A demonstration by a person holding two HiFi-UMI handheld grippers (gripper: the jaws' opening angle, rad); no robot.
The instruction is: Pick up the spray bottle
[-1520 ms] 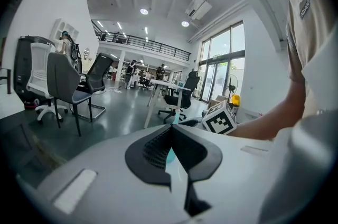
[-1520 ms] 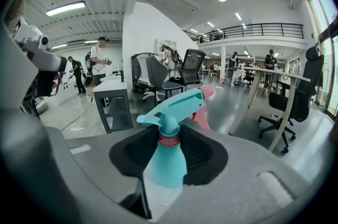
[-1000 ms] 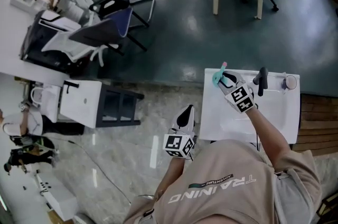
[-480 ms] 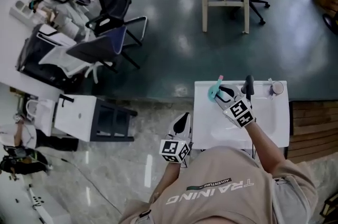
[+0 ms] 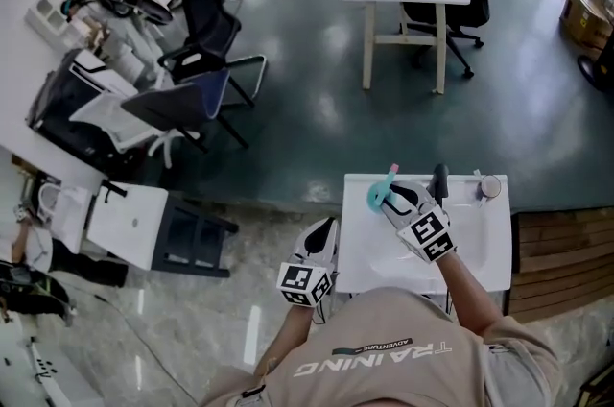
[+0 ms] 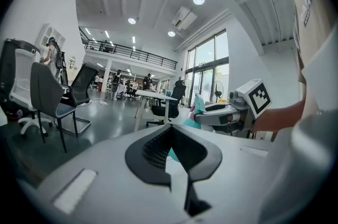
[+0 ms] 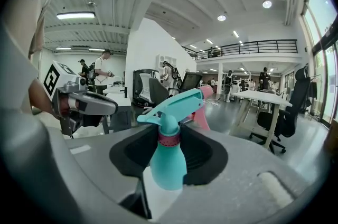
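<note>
The bottle [image 7: 168, 165] sits in the right claw [image 5: 395, 200], pinched at the narrow neck just under a pink collar, with its body hanging below the jaws and its trigger head above them. From the head view it is over the far left part of the white tabletop [image 5: 480, 251] and seems lifted clear, though contact underneath cannot be ruled out. It is smooth teal plastic with a rounded, bulb-shaped body that tapers upward, an angular trigger top and a pink nozzle tip. It looks small and light, and its thin wall would probably give under a hard squeeze. The glossy curve would likely slip in a body grip, so the neck is the better hold, since the collar and head stop it sliding down. How much liquid it holds cannot be told. The left claw [image 6: 170, 151] is pressed together on nothing, off the tabletop's near left edge.
</note>
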